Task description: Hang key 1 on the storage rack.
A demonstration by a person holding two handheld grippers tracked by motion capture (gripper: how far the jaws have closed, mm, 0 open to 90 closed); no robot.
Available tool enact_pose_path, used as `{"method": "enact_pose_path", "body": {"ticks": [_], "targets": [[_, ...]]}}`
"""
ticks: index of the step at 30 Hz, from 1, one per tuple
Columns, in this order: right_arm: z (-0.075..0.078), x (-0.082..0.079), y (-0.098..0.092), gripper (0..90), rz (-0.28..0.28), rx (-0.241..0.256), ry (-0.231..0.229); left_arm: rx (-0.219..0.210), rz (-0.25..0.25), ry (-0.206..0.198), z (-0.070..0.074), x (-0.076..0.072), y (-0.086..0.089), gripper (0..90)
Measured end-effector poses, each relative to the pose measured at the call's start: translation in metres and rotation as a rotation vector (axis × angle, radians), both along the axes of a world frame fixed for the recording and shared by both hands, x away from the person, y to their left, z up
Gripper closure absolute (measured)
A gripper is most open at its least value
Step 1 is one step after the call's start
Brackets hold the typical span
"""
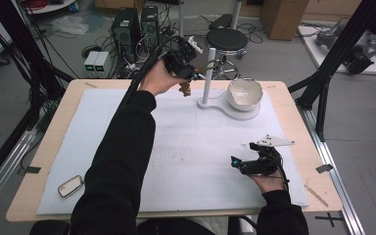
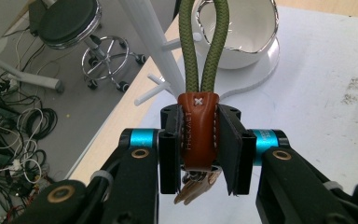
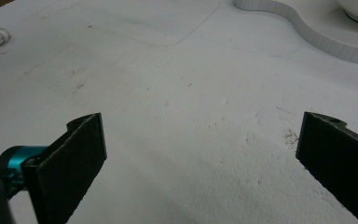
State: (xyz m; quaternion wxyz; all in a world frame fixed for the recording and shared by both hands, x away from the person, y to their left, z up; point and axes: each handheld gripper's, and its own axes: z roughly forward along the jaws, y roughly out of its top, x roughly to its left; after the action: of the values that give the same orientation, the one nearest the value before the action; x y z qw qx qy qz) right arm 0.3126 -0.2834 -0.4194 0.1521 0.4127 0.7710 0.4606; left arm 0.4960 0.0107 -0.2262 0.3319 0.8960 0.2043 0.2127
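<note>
A keychain with a brown leather tab [image 2: 198,130], an olive cord loop [image 2: 203,51] and keys [image 2: 196,186] hanging below is clamped in my left gripper [image 2: 199,154]. In the high view the left gripper [image 1: 190,74] is raised at the table's far edge, just left of the white stand's post [image 1: 208,73], with the keys [image 1: 185,88] dangling under it. The cord loop points toward the post [image 2: 144,42] and its short pegs [image 2: 151,88]. My right gripper [image 1: 242,154] rests low on the white mat at front right, jaws wide open and empty [image 3: 200,154].
A white bowl [image 1: 245,93] sits on the stand's base [image 1: 225,105]. A small silver-rimmed fob [image 1: 71,186] lies at the mat's front left. Beyond the far edge stand a black stool [image 1: 226,39], computer towers and cables. The white mat [image 1: 191,142] covers most of the table.
</note>
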Motion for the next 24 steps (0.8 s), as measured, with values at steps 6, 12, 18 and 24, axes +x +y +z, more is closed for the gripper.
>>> {"method": "enact_pose_path", "body": {"ticks": [6,12,18,24], "targets": [[0.0,0.0,0.0,0.7,-0.002,-0.002,0.003,0.029,-0.008,0.012,-0.009,0.0,-0.005,70.7],[-0.001,0.0,0.001,0.7,-0.001,-0.009,0.005,0.046,0.022,0.007,-0.021,0.007,-0.01,70.8],[-0.002,0.002,0.002,0.6,0.004,-0.026,0.017,0.051,0.033,-0.007,-0.025,0.009,-0.013,70.8],[-0.002,0.001,0.002,0.7,0.001,-0.028,0.016,0.076,0.048,-0.024,-0.028,0.011,-0.014,70.8]]}}
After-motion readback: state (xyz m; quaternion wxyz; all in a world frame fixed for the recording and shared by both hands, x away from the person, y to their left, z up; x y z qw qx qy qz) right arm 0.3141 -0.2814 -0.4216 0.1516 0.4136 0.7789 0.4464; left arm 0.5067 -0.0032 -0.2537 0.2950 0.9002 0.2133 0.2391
